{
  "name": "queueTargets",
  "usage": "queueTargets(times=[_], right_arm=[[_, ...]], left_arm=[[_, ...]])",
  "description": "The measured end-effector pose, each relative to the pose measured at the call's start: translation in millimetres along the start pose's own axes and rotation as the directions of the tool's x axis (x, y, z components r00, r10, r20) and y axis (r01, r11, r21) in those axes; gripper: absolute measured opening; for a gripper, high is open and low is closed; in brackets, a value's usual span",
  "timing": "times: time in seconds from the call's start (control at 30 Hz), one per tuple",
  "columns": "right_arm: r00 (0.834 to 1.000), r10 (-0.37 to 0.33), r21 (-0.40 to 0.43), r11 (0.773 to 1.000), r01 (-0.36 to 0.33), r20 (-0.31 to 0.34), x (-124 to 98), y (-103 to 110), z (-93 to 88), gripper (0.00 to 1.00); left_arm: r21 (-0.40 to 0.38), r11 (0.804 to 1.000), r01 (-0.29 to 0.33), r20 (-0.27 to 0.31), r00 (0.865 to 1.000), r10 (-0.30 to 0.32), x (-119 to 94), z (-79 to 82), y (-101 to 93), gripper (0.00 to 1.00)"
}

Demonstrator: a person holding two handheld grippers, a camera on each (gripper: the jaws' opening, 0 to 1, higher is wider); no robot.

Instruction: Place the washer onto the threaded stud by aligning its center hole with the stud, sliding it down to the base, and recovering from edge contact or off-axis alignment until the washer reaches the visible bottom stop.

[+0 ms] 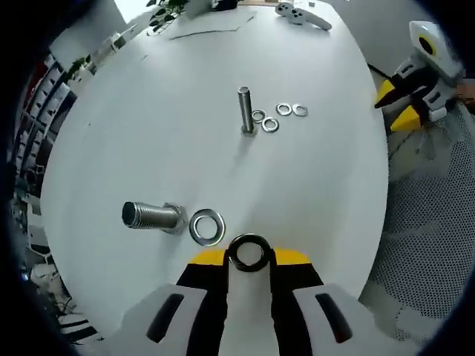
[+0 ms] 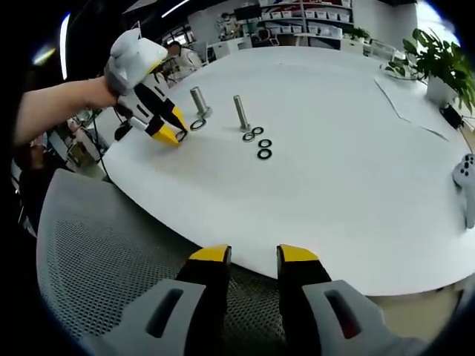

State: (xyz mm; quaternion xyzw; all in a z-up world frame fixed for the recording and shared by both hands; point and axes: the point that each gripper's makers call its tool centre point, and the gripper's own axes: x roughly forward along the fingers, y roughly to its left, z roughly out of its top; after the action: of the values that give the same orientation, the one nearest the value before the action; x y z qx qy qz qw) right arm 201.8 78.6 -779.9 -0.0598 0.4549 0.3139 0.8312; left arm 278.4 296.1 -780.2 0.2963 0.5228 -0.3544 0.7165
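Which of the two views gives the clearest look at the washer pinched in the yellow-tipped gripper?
The left gripper view: the washer sits close up between the left gripper tips, its hole plain. In the right gripper view, that gripper is far off and the washer is a tiny dark ring at its tip.

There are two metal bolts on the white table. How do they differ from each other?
The thin stud stands upright, while the fat bolt lies on its side. The thin stud is slim; the fat bolt is clearly thicker. Four small washers lie beside the thin stud; one large washer lies by the fat bolt, and the left gripper holds another washer near it. Both are silvery, threaded metal.
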Motion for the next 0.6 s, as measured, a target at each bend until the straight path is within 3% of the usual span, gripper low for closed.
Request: queueTargets(times=[0.6], right_arm=[[1.000, 0.006, -0.002, 1.000, -0.006, 0.000, -0.2, 0.5, 0.2, 0.27]], left_arm=[[0.029, 0.998, -0.050, 0.047, 0.998, 0.049, -33.0, 26.4, 26.9, 0.19]])
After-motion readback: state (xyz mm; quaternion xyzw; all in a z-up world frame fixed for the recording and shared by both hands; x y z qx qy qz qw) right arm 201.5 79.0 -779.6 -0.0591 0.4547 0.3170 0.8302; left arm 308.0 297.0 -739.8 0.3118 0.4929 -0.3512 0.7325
